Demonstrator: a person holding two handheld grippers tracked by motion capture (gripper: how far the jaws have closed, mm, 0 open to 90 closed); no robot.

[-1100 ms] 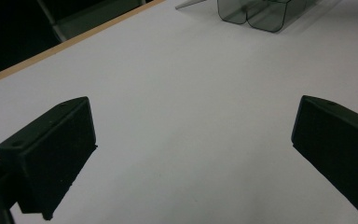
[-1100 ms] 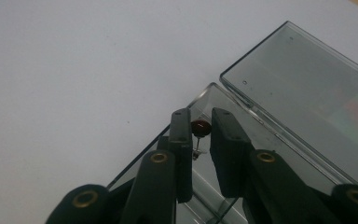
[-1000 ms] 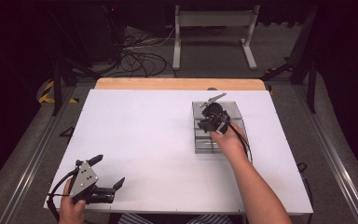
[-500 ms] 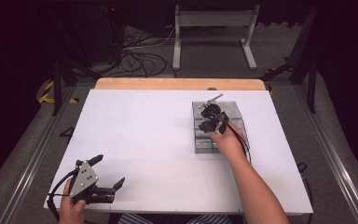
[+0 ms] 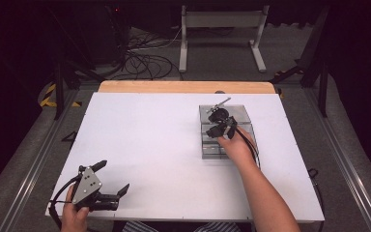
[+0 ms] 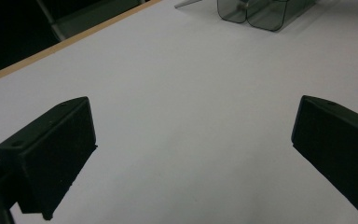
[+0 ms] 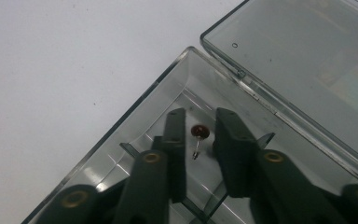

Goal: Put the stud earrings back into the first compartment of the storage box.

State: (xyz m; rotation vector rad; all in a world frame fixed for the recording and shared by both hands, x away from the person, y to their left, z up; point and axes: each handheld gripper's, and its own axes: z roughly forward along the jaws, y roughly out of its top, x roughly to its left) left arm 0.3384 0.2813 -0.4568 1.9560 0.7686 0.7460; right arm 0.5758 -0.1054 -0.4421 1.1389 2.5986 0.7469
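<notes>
Here, hovering over the clear compartment box [image 7: 135, 121] with jaws slightly apart and clamped on nothing: the right gripper [image 7: 200, 128], tips dipping into one compartment near the box's corner. Lying right between those tips, on the compartment floor: a small brown disc-shaped component [image 7: 199, 131] with thin wire leads [image 7: 196, 150], looking like a little capacitor. Pointing its round head away from the gripper body, toward the hinge side of the box, and trailing its leads back toward the camera, so running its long axis roughly along the jaws rather than across them. Not touching either jaw, as far as showing; sitting a touch nearer one jaw than the other. Judging from this: closing straight on the head likely being enough, with little sideways correction needed, though slipping on so small a part being a real risk.

Beyond the compartment, lying flat on the far side of the hinge: the open lid [image 7: 307, 60]. In the high view, resting toward the far right of the white table [image 5: 149, 145]: the box [image 5: 210, 151], with the right hand [image 5: 234, 147] reaching over it.

Well apart from the box, at the table's near left corner: the left gripper [image 5: 110, 179], jaws spread wide on nothing, idling over bare tabletop. Clearly the nearer claw: the right one.
</notes>
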